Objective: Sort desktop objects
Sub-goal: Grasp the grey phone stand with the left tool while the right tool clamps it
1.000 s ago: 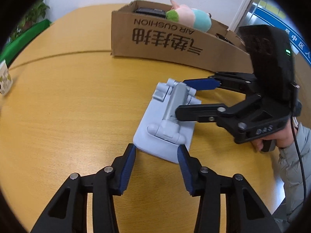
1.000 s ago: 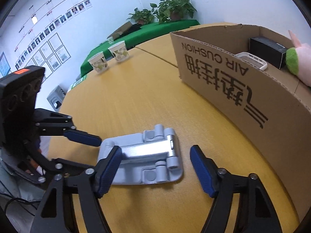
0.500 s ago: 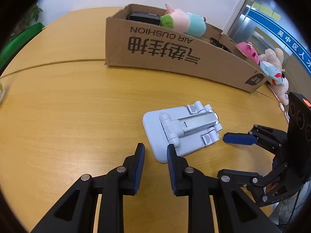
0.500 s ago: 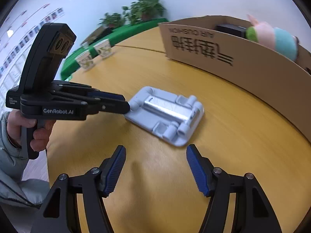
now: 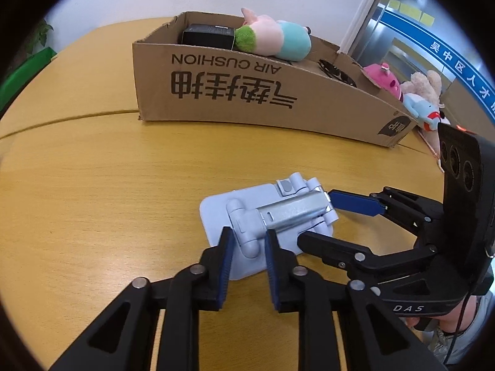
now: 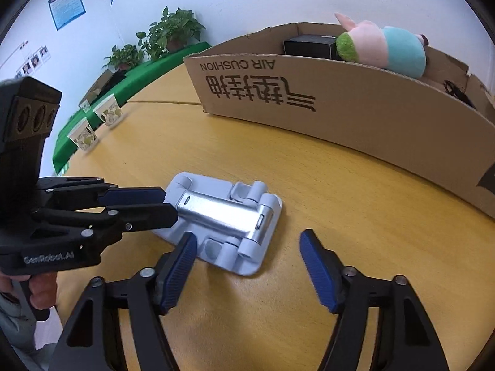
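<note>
The left gripper (image 5: 246, 249) has its two blue pads closing in on the round hinge knuckle at the near end of the phone stand (image 5: 269, 216), the knuckle sitting right between them, though I cannot tell whether the pads are pressing on it yet. The right gripper (image 6: 247, 266) comes at the stand from the other end with its jaws well apart and narrowing, one pad just beside the stand's near edge and the other out over bare table, gripping nothing. The stand lies folded flat on the wooden table (image 5: 92, 201), a pale plastic plate with a shiny metal arm along its middle, a little way in front of the cardboard box (image 5: 263, 92) where a plush toy (image 5: 272, 38) and a black case already sit (presumably where this belongs too). It looks stiff and light, but smooth, and the hinges may swing open when lifted. Taking it across the metal arm or the hinge knuckle seems safer than pinching the thin plate, which lies too flat to get under.
</note>
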A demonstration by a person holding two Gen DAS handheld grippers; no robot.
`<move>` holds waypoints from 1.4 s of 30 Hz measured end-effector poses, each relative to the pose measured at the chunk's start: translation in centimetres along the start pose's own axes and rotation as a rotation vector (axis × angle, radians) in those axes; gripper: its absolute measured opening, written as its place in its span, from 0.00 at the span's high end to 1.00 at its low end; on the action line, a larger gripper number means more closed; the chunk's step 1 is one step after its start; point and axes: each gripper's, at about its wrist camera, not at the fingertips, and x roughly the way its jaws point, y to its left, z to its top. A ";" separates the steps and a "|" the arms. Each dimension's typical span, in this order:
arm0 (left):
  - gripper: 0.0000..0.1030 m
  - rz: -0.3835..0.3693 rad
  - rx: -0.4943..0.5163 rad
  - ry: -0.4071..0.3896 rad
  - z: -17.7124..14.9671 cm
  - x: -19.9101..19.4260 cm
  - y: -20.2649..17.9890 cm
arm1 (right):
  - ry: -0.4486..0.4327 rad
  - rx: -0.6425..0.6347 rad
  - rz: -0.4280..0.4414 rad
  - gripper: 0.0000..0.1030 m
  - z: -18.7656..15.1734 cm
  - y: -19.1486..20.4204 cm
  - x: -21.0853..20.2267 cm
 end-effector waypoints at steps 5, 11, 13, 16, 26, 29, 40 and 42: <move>0.86 -0.001 -0.007 -0.012 -0.3 -0.2 0.0 | -0.008 0.006 0.008 0.55 -0.1 0.6 0.1; 0.88 -0.005 0.014 -0.024 -0.5 -0.5 -0.7 | -0.030 0.043 0.027 0.55 -1.1 0.2 -0.6; 0.88 0.004 0.026 -0.026 -0.5 -0.4 -1.2 | -0.036 0.058 0.025 0.56 -1.3 0.0 -0.9; 0.88 -0.015 0.023 -0.023 -0.5 -0.3 -1.4 | -0.046 0.095 0.021 0.68 -1.6 -0.8 -1.4; 0.64 0.130 0.084 -0.040 -0.8 -1.0 -2.7 | -0.046 0.105 -0.014 0.58 -2.1 -1.1 -1.8; 0.61 0.127 0.071 -0.006 -0.8 -0.2 -2.5 | -0.050 0.107 -0.005 0.51 -2.1 -1.0 -1.7; 0.69 0.025 -0.021 0.000 -1.1 0.2 -1.2 | -0.068 0.135 0.018 0.62 -2.4 -0.7 -1.8; 0.69 0.029 -0.007 -0.014 -1.1 -0.1 -1.7 | -0.074 0.147 0.015 0.62 -2.6 -0.8 -2.0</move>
